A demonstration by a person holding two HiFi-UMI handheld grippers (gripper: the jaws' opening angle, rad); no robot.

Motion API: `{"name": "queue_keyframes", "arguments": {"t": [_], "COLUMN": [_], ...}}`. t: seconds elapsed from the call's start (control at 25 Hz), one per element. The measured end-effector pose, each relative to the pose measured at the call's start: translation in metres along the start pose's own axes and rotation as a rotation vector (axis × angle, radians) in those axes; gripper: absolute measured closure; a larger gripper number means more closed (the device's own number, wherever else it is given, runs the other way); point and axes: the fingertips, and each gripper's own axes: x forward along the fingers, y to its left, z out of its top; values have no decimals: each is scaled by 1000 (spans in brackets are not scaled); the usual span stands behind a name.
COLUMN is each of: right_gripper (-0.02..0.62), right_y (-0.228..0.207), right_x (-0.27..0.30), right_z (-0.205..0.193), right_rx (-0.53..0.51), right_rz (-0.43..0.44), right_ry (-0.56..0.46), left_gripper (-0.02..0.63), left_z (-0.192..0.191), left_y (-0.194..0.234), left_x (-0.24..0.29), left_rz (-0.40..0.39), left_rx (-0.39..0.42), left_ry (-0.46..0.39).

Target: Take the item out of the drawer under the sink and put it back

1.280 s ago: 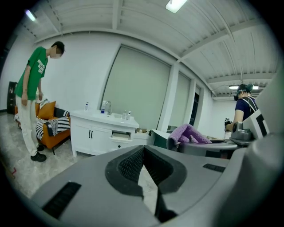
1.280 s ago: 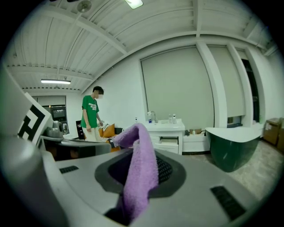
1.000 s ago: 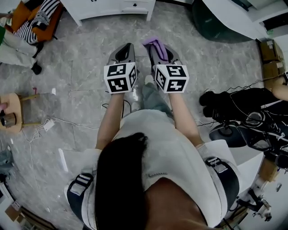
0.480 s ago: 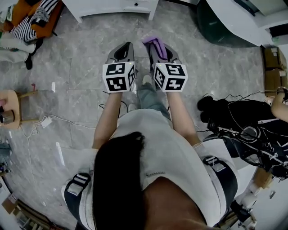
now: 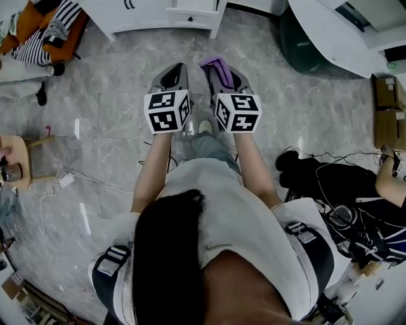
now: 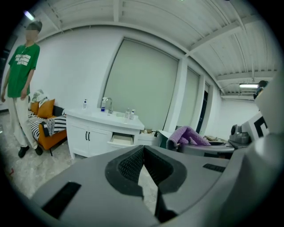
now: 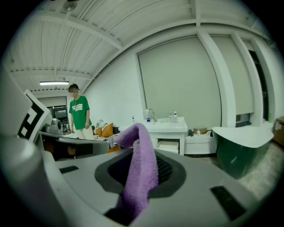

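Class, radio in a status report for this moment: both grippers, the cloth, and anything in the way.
Left gripper shut, empty. Right gripper shut on purple cloth. Vanity drawer open ahead; bystander in green off to one side.

Your head camera looks steeply down; both gripper cameras look nearly level ahead, sharing the distant white sink cabinet [image 6: 95, 131] with it.

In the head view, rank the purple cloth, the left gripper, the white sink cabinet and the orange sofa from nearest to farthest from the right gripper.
1. purple cloth: clamped in the right gripper itself.
2. left gripper: right beside it, on its left.
3. white sink cabinet: ahead, across the floor.
4. orange sofa: far left corner.
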Motion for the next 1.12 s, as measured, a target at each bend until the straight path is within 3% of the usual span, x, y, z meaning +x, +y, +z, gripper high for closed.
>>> {"name": "queue_keyframes", "arguments": {"t": [0.56,1.12], "right_gripper": [509,509], "right_y": [-86,-110], "right_x": [79,106], "right_z": [44,52], "right_rx": [-5,6], "right_rz": [78,106], "right_ry": [17,8], "left_gripper": [601,601], "left_z": [41,52], "left_y": [-15,-12], "left_x": [114,146], "left_rz": [57,88], "left_rx": [-37,-22], "left_ry": [7,7]}}
